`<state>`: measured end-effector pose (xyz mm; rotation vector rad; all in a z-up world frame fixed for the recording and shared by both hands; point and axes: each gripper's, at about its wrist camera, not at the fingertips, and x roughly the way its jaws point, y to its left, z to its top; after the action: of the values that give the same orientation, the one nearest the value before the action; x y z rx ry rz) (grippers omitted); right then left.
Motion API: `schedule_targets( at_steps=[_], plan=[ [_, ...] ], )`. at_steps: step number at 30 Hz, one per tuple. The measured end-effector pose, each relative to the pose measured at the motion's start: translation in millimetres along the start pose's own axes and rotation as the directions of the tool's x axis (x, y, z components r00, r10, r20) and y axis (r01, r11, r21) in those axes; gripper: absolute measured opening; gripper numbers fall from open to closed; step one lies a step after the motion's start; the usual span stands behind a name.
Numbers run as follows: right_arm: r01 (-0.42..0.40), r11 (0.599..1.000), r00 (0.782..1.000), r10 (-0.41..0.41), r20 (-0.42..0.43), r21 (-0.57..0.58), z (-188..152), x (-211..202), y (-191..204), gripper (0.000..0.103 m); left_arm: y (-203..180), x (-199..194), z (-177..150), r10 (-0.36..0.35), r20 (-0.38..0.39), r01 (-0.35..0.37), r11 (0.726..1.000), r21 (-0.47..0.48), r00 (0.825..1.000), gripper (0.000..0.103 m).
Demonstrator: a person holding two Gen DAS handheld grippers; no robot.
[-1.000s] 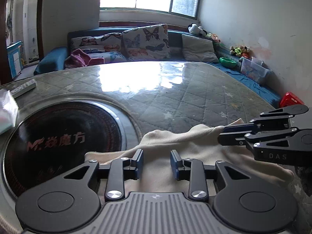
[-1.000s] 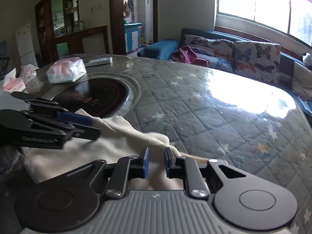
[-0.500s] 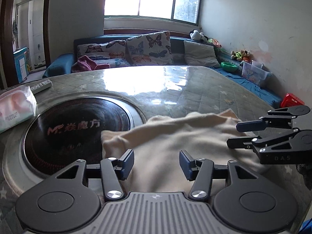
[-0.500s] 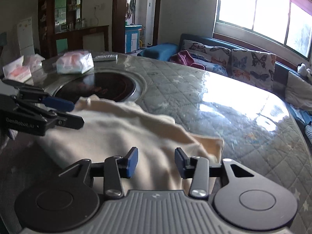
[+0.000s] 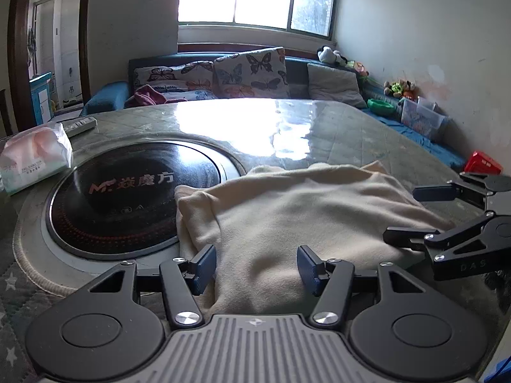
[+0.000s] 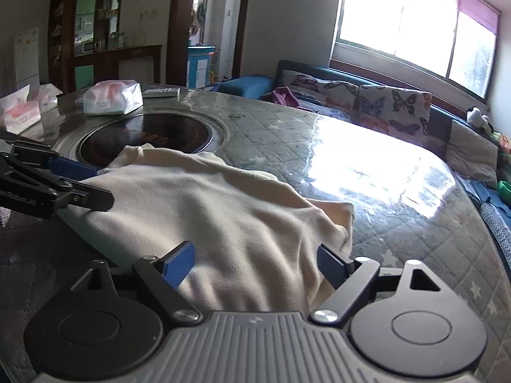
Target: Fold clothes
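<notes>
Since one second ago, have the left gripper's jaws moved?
Yes. The left gripper has opened and drawn back toward the near edge of the cream garment, away from the black hob.

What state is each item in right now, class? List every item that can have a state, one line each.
Cream fleece garment: folded in a loose bundle, lying on the table, held by neither tool.
Left tool: open, fingers either side of the garment's near edge.
Right tool: open, empty.
Round black cooktop set into the table: partly covered by the garment's corner.
White tissue pack: closed, lying flat.
</notes>
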<state>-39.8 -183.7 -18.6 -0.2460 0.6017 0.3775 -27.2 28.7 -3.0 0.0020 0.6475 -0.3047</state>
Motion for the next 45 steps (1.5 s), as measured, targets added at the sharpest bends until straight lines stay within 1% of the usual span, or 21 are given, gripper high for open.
schedule_targets(
  at_steps=[1,5,8,10,14,16,18,20,21,22,28,32,34,36,38,41,43,44,45],
  plan=[
    [0.001,1.0,1.0,-0.001,0.006,-0.004,1.7,-2.3,0.3,0.098,2.1,-2.3,0.9,0.003,0.005,-0.003,1.0,-0.006,1.0,0.061],
    [0.007,1.0,0.999,-0.007,0.031,-0.019,8.3,-11.3,1.6,0.099,12.0,-8.9,3.6,0.022,0.02,-0.022,0.999,-0.037,1.0,0.065],
    [-0.015,0.999,0.999,0.016,0.028,-0.036,12.0,-13.5,8.2,0.103,20.2,-12.0,3.9,0.047,0.022,-0.046,0.998,-0.052,0.999,0.071],
    [-0.032,0.998,0.999,0.033,0.026,-0.061,13.2,-14.7,15.7,0.103,26.2,-14.3,4.3,0.061,0.025,-0.06,0.996,-0.063,0.998,0.073],
    [-0.065,0.99,0.997,0.068,0.022,-0.123,17.7,-15.0,34.5,0.103,36.9,-17.4,4.0,0.094,0.021,-0.092,0.992,-0.089,0.995,0.087],
    [-0.101,0.985,0.994,0.104,0.015,-0.141,20.5,-14.0,42.8,0.103,41.6,-18.5,3.2,0.102,0.022,-0.1,0.99,-0.096,0.995,0.091],
    [-0.142,0.977,0.99,0.144,0.003,-0.157,23.2,-12.6,51.1,0.103,45.4,-19.9,2.8,0.111,0.023,-0.108,0.988,-0.107,0.994,0.097],
    [-0.169,0.968,0.985,0.171,-0.003,-0.184,24.7,-10.9,61.0,0.103,48.9,-21.2,2.9,0.119,0.026,-0.115,0.986,-0.119,0.993,0.099],
    [-0.181,0.963,0.983,0.183,-0.005,-0.198,25.4,-10.2,66.1,0.103,50.5,-21.9,3.1,0.123,0.029,-0.118,0.985,-0.125,0.992,0.102],
    [-0.192,0.958,0.981,0.195,-0.007,-0.213,26.0,-9.5,71.2,0.103,52.0,-22.6,3.3,0.127,0.032,-0.122,0.984,-0.13,0.991,0.103],
    [-0.268,0.915,0.962,0.27,-0.037,-0.302,30.9,-5.3,101.8,0.103,65.3,-22.1,7.7,0.141,0.015,-0.136,0.975,-0.177,0.99,0.103],
    [-0.298,0.889,0.953,0.296,-0.058,-0.347,33.7,-1.1,117.4,0.103,71.6,-20.0,10.5,0.154,0.001,-0.15,0.965,-0.214,0.988,0.103],
    [-0.308,0.877,0.95,0.306,-0.067,-0.368,35.2,1.8,125.1,0.099,75.4,-19.7,11.4,0.157,-0.003,-0.154,0.96,-0.233,0.988,0.103],
    [-0.318,0.865,0.947,0.313,-0.078,-0.387,36.6,5.0,132.3,0.091,78.8,-19.5,12.5,0.162,-0.006,-0.158,0.954,-0.254,0.987,0.103],
    [-0.323,0.858,0.945,0.317,-0.085,-0.399,37.6,8.0,137.1,0.088,81.9,-20.1,13.8,0.166,-0.004,-0.161,0.949,-0.272,0.986,0.103],
    [-0.317,0.849,0.946,0.314,-0.078,-0.423,38.6,10.7,144.4,0.076,85.2,-21.3,15.2,0.162,-0.002,-0.155,0.943,-0.296,0.987,0.103],
    [-0.312,0.839,0.947,0.312,-0.076,-0.445,38.9,11.6,149.5,0.069,86.5,-21.5,15.8,0.149,-0.002,-0.143,0.94,-0.311,0.989,0.102],
    [-0.312,0.834,0.947,0.312,-0.078,-0.454,39.0,12.2,152.4,0.062,86.9,-21.4,15.9,0.141,-0.003,-0.135,0.938,-0.318,0.99,0.102],
    [-0.313,0.83,0.947,0.312,-0.081,-0.462,39.0,13.0,155.6,0.06,86.9,-21.3,15.9,0.132,-0.005,-0.127,0.937,-0.325,0.991,0.102]
  ],
)
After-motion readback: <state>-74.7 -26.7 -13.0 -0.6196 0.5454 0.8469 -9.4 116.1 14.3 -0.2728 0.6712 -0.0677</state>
